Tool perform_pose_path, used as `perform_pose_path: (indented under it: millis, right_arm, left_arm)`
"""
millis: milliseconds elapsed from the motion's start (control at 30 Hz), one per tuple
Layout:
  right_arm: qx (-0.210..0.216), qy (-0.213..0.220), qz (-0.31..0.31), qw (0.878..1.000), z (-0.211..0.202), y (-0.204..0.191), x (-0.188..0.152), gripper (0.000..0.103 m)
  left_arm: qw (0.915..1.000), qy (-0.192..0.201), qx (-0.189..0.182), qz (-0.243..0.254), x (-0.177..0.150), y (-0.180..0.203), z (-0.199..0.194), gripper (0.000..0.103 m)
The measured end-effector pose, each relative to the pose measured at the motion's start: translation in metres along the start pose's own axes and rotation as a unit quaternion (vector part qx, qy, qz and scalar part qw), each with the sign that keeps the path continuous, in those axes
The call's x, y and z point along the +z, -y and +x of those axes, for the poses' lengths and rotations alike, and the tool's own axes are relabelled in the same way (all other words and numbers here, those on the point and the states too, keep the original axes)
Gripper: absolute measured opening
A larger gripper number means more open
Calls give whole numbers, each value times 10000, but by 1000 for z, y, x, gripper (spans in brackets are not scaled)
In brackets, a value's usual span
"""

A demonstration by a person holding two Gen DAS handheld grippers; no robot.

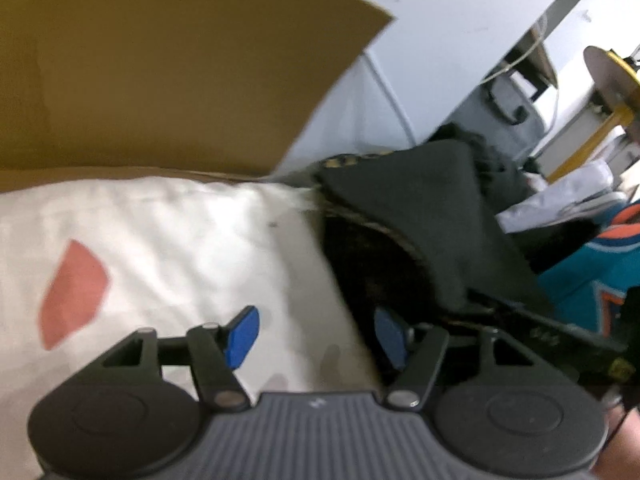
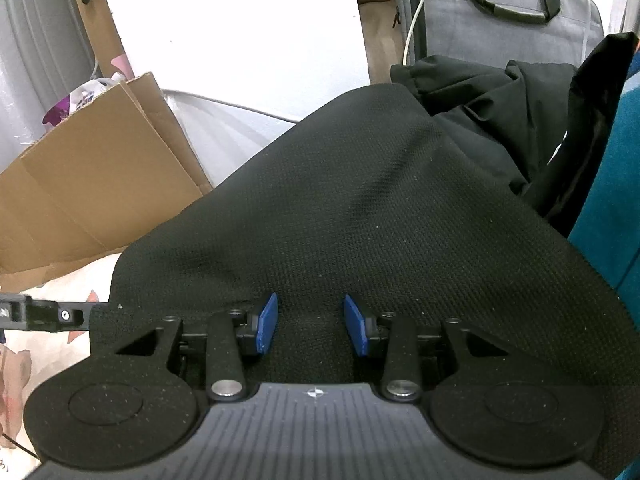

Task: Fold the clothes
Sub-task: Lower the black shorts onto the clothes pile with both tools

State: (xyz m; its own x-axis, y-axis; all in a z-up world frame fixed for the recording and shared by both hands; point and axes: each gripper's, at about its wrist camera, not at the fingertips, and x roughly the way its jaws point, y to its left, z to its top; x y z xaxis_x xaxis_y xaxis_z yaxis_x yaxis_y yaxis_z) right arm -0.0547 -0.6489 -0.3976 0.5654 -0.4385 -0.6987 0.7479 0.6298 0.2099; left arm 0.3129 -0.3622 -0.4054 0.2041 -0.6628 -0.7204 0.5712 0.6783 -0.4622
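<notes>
A black knitted garment [image 2: 360, 200] lies spread across the middle of the right wrist view. My right gripper [image 2: 312, 329] hovers open over its near edge, with nothing pinched between the blue pads [image 2: 267, 326]. In the left wrist view the same dark garment [image 1: 424, 220] lies to the right, on a white sheet [image 1: 180, 248] with red patches. My left gripper [image 1: 316, 336] is open at the garment's left edge, one pad over the sheet and the other pad [image 1: 390, 336] over dark cloth. This view is blurred.
Brown cardboard [image 1: 160, 80] stands behind the sheet and shows again at left [image 2: 92, 184]. A black jacket [image 2: 500, 128] and a teal and orange garment [image 1: 592, 264] lie to the right. A grey bag [image 2: 500, 20] stands behind. Part of the left gripper [image 2: 40, 316] pokes in.
</notes>
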Motion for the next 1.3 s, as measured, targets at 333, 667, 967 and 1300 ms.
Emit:
perform_pose_path:
  millis: [333,667,967,1300]
  right_arm:
    - [-100,13,105,9999,-10,-4,6,45]
    - [8,252,94,9996,-32,-20,9,45]
    - [326,203,-19,9993,-30,-35,-2,45]
    - [339,218,48,9992,-32,-36,-10,45]
  left_arm:
    - [10000,19,49,-51,25,-13,-2,65]
    - [9989,139,-189,-409,57,0,9,69]
    - [9887,-69,-747,-1294,57,7,44,70]
    - [9937,232,-311,-1050,73,18,49,4]
